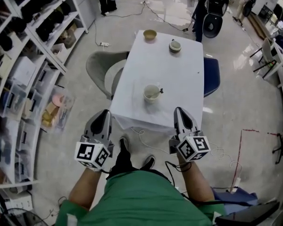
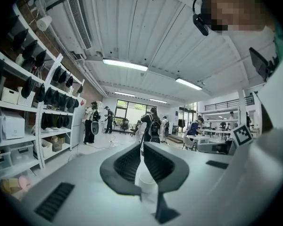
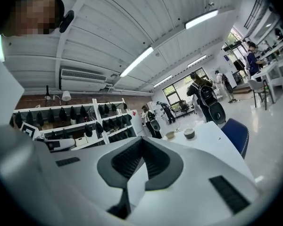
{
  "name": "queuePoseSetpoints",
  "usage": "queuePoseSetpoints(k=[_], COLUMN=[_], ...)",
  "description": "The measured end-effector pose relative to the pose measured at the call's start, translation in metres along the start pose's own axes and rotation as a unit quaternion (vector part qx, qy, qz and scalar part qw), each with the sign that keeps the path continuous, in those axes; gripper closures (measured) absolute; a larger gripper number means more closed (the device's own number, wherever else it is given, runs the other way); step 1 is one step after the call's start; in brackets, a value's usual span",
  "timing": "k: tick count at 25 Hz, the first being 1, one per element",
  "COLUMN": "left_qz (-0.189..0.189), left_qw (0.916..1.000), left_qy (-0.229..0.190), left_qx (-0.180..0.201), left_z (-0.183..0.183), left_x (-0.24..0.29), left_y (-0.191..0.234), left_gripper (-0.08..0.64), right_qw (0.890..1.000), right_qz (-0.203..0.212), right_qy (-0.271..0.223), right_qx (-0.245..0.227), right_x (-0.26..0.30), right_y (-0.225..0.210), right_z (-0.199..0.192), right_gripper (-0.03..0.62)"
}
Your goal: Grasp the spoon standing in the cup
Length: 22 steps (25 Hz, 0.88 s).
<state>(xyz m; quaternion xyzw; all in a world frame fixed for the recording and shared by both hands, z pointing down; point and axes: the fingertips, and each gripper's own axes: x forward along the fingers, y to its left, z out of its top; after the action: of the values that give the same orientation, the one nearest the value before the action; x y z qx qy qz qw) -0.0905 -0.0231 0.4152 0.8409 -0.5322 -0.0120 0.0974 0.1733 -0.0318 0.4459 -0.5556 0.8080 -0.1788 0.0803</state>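
A white cup (image 1: 151, 93) stands on the near half of the white table (image 1: 179, 74), with a spoon (image 1: 157, 93) leaning in it, its handle pointing right. Both grippers hang level just short of the table's near edge. My left gripper (image 1: 105, 112) is below and left of the cup, and its jaws meet at the tips with nothing held. My right gripper (image 1: 179, 110) is below and right of the cup, also shut and empty. In the left gripper view the cup (image 2: 145, 181) shows low behind the closed jaws (image 2: 142, 144). The right gripper view shows its shut jaws (image 3: 141, 139) over the tabletop.
Two bowls (image 1: 150, 35) (image 1: 175, 45) sit at the table's far end. A grey chair (image 1: 98, 69) stands at its left side, a blue chair (image 1: 211, 75) at its right. Shelving (image 1: 28, 55) lines the left wall. Cables trail on the floor by my feet.
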Motion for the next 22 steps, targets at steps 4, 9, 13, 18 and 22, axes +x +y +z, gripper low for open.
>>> queuePoseSetpoints(k=[4,9,13,18,22], left_qz=[-0.029,-0.069,-0.093,-0.114,-0.133], left_qw=[0.9995,0.9974,0.9953,0.9925,0.9897], left_qy=[0.002,0.009,0.003,0.012,0.018], left_qx=[-0.011,-0.019,-0.028,-0.042,-0.050], left_z=[-0.002,0.003,0.013,0.011,0.006], left_x=[0.038,0.089,0.130,0.161,0.183], left_y=[0.012,0.037,0.064,0.101,0.118], left_gripper=[0.525,0.525,0.525,0.525,0.525], right_qw=[1.000,0.998,0.995,0.990,0.987], right_qz=[-0.026,-0.068,-0.097,-0.133,-0.158], right_qy=[0.005,0.007,0.018,0.027,0.032], right_qx=[-0.004,-0.006,0.000,0.025,0.020], right_x=[0.022,0.049,0.082,0.108,0.124], right_y=[-0.012,-0.024,-0.038,-0.044,-0.052], right_z=[-0.004,-0.005,-0.010,-0.025,-0.026], right_gripper=[0.569,0.569,0.569,0.569,0.569])
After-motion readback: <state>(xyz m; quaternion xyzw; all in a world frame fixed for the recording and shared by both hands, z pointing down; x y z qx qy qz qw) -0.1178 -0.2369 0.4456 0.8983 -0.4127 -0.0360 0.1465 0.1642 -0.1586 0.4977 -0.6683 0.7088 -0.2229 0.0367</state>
